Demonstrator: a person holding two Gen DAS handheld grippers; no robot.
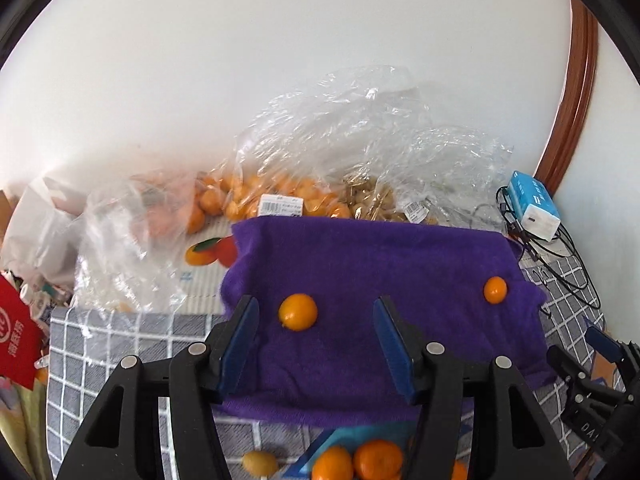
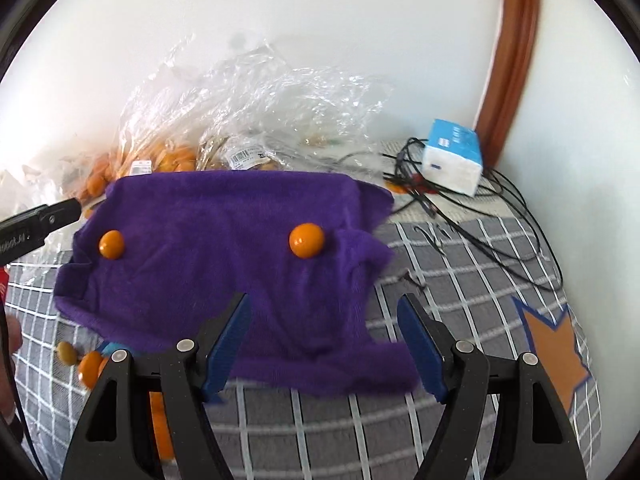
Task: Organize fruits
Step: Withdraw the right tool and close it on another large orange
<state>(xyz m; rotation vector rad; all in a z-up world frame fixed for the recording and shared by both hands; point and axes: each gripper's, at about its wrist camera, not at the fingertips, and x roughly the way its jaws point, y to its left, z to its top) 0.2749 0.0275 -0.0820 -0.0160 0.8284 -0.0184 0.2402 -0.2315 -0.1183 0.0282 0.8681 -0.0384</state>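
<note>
A fuzzy purple cloth [image 1: 380, 280] carries two glossy orange round fruits [image 1: 298, 312] [image 1: 495, 290]. Under it lies a grey fabric table cover with a white grid pattern [image 2: 460, 280] and an orange star patch edged in blue [image 2: 554, 344]. The black gripper frames bear blue finger pads [image 1: 394, 340]. A blue-and-white tissue pack [image 2: 454, 156] sits among black cables [image 2: 500, 216], near a brown wooden door frame [image 2: 512, 40] on a white wall [image 1: 240, 60].

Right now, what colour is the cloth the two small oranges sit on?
Purple; the cloth shows best in the right wrist view, with both oranges on it.

Left tool [image 1: 316, 334] open above orange [image 1: 298, 312] on purple cloth [image 1: 384, 256]
</note>
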